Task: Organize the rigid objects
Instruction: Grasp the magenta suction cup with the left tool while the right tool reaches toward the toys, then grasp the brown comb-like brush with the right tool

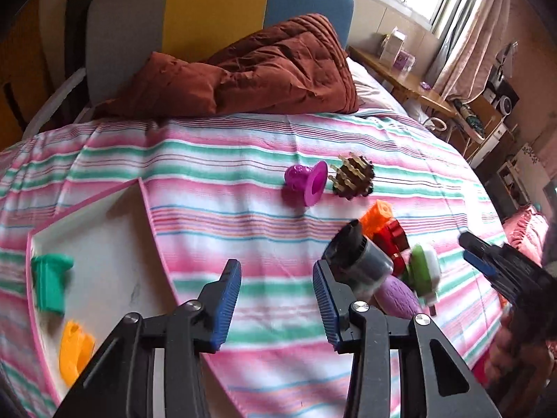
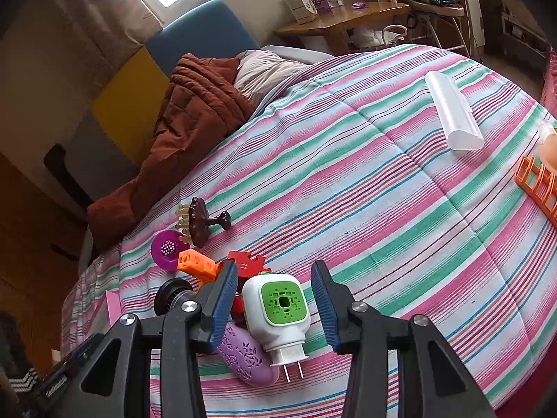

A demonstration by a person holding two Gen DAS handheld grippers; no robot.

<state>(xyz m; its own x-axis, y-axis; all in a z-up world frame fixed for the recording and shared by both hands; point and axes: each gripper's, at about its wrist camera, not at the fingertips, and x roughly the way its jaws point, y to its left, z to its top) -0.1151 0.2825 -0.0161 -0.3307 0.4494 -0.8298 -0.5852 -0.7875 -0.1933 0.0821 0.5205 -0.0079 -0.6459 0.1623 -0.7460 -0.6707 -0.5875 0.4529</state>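
Note:
A pile of small objects lies on the striped bedspread: a white and green plug-in device (image 2: 276,317), a purple oval case (image 2: 245,360), a red piece (image 2: 249,263), an orange block (image 2: 196,263), a black and grey cylinder (image 1: 358,261), a purple funnel-shaped strainer (image 1: 308,181) and a brown scalp brush (image 1: 353,176). My right gripper (image 2: 275,304) is open around the plug-in device, apart from it. My left gripper (image 1: 276,301) is open and empty over the bedspread, left of the pile. A white tray with a pink rim (image 1: 115,250) holds a green piece (image 1: 52,284) and a yellow piece (image 1: 75,350).
A brown quilt (image 1: 250,69) lies at the head of the bed. A clear plastic tube (image 2: 452,111) and an orange rack (image 2: 538,183) lie at the right on the bedspread. A wooden desk (image 2: 348,19) stands beside the bed.

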